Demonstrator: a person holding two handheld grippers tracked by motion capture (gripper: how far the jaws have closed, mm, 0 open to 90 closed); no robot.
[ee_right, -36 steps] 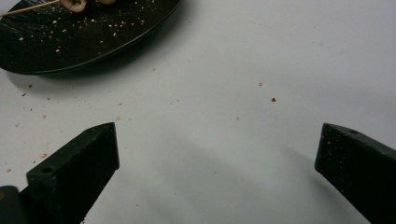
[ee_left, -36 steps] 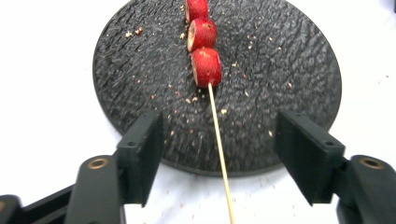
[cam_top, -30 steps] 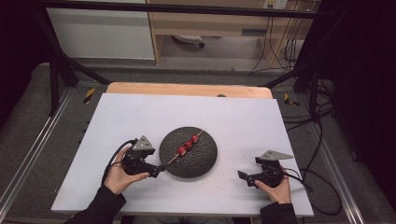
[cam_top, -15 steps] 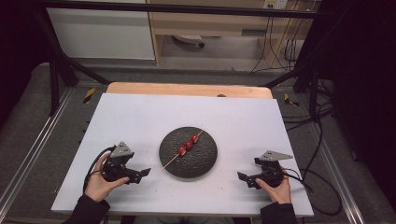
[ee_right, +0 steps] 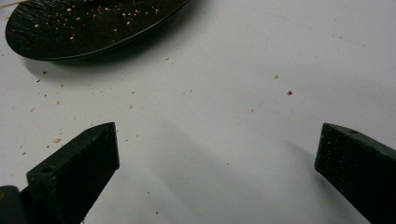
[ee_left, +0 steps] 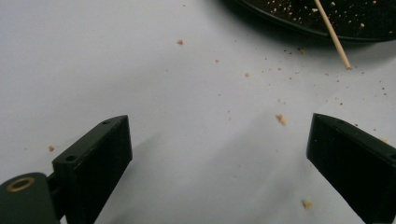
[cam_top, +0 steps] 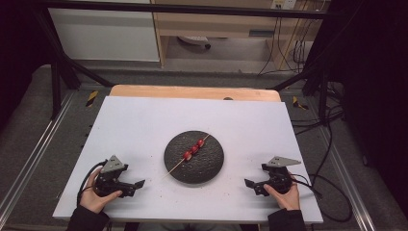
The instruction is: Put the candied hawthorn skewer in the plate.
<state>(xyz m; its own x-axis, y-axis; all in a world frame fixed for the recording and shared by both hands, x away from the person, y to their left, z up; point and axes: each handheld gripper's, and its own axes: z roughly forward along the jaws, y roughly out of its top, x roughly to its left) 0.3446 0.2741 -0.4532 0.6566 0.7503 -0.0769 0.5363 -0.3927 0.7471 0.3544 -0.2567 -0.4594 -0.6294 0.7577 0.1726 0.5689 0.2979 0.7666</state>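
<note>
No legible text, label, brand, number or sign anywhere I look; the yellow-and-black striped markers [cam_top: 92, 97] on the floor rails beside my table carry no writing.

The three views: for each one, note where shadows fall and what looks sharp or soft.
High view: even light on the white table, dark surroundings, the plate and skewer mildly soft. Left gripper view: soft shadows beside the jaws, crumbs fairly sharp, the near jaws slightly blurred. Right gripper view: a broad shadow under the plate's rim, another between the jaws, no glare.
</note>
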